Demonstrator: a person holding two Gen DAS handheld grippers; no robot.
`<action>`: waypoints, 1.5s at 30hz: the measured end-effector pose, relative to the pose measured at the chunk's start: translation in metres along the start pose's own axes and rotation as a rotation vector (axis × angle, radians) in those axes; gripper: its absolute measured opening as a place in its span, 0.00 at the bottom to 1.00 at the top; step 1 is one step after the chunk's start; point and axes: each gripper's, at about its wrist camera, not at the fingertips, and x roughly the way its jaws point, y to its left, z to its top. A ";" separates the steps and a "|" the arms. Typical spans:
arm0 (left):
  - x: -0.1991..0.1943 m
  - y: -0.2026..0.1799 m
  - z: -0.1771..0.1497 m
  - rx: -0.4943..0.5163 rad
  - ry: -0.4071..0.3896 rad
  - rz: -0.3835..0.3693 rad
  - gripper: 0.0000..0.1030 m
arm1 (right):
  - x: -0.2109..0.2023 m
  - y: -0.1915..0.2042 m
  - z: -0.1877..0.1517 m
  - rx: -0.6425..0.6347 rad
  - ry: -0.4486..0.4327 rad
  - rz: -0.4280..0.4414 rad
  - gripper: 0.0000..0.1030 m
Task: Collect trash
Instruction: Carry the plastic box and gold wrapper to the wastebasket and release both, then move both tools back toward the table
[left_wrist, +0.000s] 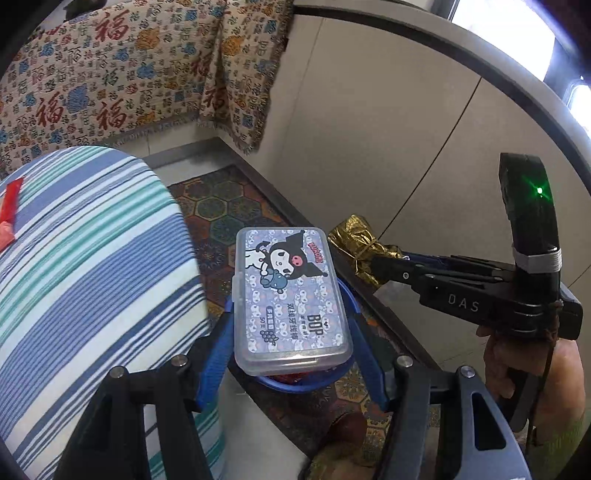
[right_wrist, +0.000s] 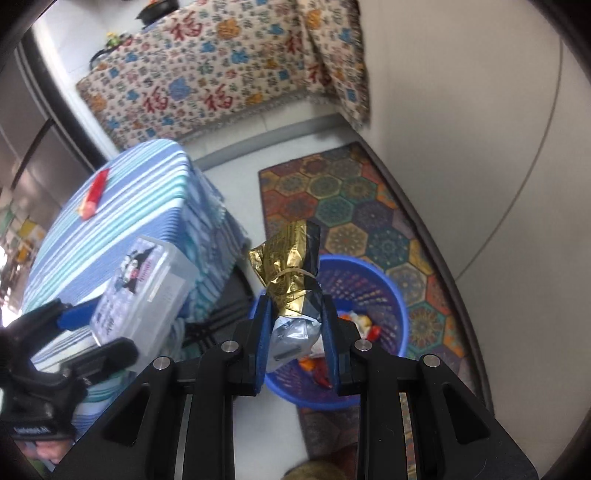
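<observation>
One basket (right_wrist: 388, 295), blue and slotted, stands on the rug (right_wrist: 354, 206) and holds several wrappers (right_wrist: 360, 323), orange, red and white, too jumbled to count. Two items hang above it. The left gripper (left_wrist: 291, 314) has its jaws clamped on a clear plastic box (left_wrist: 291, 295) with a cartoon label, which hides nearly all of the basket in the left view; only a blue rim and a bit of red show beneath. The right gripper (right_wrist: 297, 328) has its jaws closed on a gold foil bag (right_wrist: 291, 273) tied with a band, its lower end silver. One red packet (right_wrist: 94, 195) lies on the striped table (right_wrist: 147, 206) beside the basket. A patterned cloth (right_wrist: 221, 74) drapes the furniture behind.
</observation>
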 end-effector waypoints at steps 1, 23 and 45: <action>0.012 -0.004 0.001 0.006 0.014 -0.001 0.62 | 0.003 -0.008 0.000 0.014 0.006 -0.002 0.25; 0.154 -0.019 0.009 0.062 0.170 0.015 0.62 | 0.080 -0.072 0.003 0.206 0.118 -0.013 0.40; -0.015 -0.018 0.001 0.062 -0.012 0.006 0.66 | -0.003 0.002 0.034 0.040 -0.152 -0.081 0.68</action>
